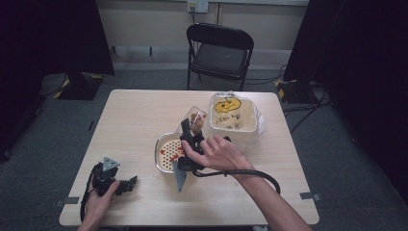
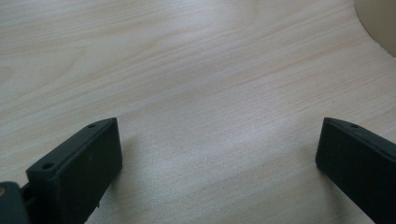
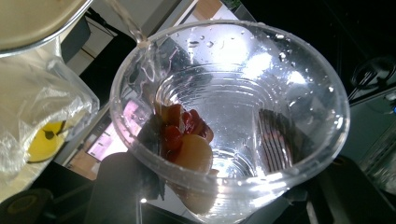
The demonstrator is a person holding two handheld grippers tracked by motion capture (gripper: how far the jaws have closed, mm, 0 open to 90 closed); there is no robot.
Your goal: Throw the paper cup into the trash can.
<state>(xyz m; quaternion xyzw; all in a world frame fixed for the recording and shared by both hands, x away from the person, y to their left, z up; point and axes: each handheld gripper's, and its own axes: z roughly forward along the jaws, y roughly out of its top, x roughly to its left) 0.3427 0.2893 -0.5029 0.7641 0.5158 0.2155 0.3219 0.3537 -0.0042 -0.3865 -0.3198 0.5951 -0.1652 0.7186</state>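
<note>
A clear plastic cup point(image 1: 195, 117) is held tilted above a round metal strainer bowl point(image 1: 162, 153) at mid-table, and my right gripper point(image 1: 189, 136) is shut on it. In the right gripper view the wet cup point(image 3: 261, 93) holds red and pale food pieces point(image 3: 186, 138), with a black jaw on each side of its base. A thin clear stream point(image 3: 125, 21) runs off the cup's rim. My left gripper point(image 1: 129, 185) rests near the table's front left corner. Its jaws stand wide open over bare wood point(image 2: 217, 140).
A white bin point(image 1: 234, 126) lined with a clear bag point(image 3: 46, 100) stands right of the strainer, with a banana peel point(image 1: 225, 104) inside. A black folding chair point(image 1: 220, 49) stands beyond the table's far edge. A pale rounded edge point(image 2: 379, 28) shows ahead of the left gripper.
</note>
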